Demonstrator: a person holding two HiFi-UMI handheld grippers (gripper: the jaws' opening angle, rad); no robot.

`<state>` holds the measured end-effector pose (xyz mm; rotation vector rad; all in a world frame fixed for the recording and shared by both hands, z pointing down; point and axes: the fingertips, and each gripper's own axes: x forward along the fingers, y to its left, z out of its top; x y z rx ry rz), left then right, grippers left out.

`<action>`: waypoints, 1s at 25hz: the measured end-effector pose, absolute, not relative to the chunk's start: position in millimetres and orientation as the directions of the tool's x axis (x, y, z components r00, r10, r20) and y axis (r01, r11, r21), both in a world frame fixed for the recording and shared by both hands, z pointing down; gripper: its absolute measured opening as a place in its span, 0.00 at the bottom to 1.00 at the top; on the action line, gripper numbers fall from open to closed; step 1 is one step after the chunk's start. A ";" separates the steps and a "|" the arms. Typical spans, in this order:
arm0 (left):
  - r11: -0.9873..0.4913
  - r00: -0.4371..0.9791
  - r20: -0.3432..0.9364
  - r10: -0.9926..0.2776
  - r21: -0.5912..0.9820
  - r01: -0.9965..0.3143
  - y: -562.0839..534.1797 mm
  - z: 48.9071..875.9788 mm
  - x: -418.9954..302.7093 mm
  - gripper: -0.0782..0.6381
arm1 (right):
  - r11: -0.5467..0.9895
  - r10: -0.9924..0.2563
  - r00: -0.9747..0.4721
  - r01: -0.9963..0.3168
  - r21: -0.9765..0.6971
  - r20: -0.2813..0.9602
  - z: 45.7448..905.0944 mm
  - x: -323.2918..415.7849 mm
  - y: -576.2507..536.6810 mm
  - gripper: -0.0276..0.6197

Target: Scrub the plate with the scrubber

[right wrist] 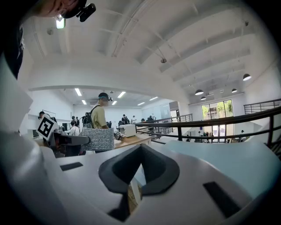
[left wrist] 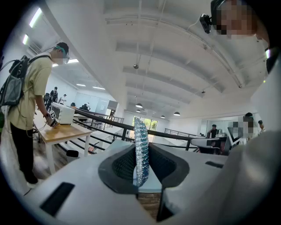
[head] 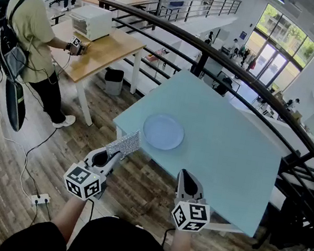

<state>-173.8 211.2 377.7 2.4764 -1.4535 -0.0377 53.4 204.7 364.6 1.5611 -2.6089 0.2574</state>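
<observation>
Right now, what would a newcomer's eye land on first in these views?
The pale blue plate sits alone on the light teal table, toward its near-left corner. Just short of it, the left tool grips a glittery silver scrubber by that corner. The right tool hangs empty at the table's near edge.

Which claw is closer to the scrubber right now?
Left. The left claw is shut on the silver scrubber, by the table's near edge. The right claw holds nothing, apart to the scrubber's right.
</observation>
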 end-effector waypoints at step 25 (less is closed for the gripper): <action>-0.486 0.521 0.112 -0.846 0.240 -0.840 235.2 379.6 -189.8 0.23 | 0.436 -0.869 -0.466 -0.880 -0.190 0.167 369.0 37.7 236.3 0.05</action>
